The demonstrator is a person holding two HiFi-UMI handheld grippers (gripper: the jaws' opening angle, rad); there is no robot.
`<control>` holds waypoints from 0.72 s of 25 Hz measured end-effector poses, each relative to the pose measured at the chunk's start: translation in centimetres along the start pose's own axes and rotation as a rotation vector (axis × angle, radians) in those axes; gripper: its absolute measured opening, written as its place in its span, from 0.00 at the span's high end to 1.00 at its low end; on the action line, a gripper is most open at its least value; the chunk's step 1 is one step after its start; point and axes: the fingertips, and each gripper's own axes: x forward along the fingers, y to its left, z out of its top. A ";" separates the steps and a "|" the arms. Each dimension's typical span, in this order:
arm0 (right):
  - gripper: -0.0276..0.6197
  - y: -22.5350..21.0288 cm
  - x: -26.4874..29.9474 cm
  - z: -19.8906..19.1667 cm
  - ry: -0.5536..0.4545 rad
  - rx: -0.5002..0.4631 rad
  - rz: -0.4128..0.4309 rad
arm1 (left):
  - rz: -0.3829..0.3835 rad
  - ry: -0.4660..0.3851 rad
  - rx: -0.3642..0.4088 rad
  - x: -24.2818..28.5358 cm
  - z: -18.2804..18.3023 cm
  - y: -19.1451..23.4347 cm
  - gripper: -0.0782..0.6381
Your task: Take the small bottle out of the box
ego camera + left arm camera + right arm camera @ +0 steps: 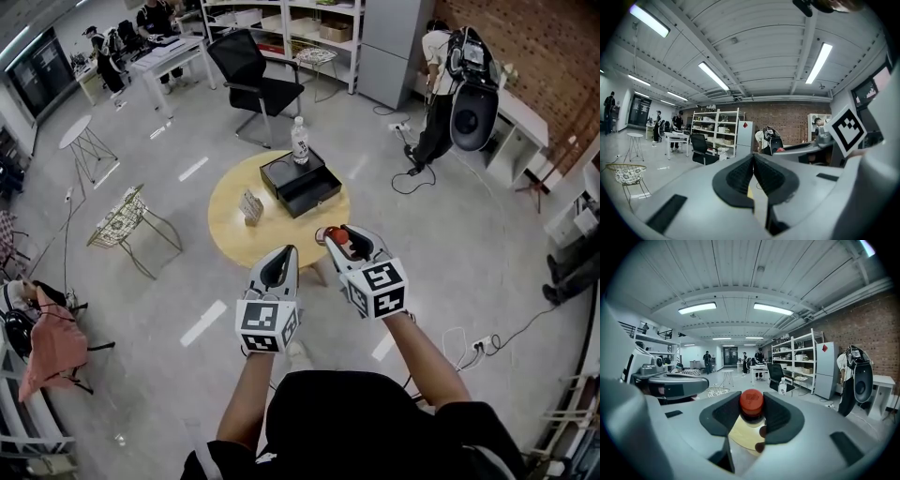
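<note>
Left tongs (753, 165) sit clenched together, seemingly empty; right tongs (751, 417), spread wide, grasp the red-capped small bottle (751, 401).

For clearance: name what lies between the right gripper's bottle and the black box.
Only bare table between small bottle and box, per head view.

Bright, even light from ceiling tubes (714, 76) overhead; faint soft shadows on the floor (450, 234). Both gripper views bulge at edges, corners black. My left gripper (753, 158) looks soft up close.
</note>
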 end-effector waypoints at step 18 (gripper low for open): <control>0.74 3.2 -5.8 0.2 -0.046 -0.015 0.067 | 0.065 -0.021 0.029 -5.7 0.1 -4.2 0.88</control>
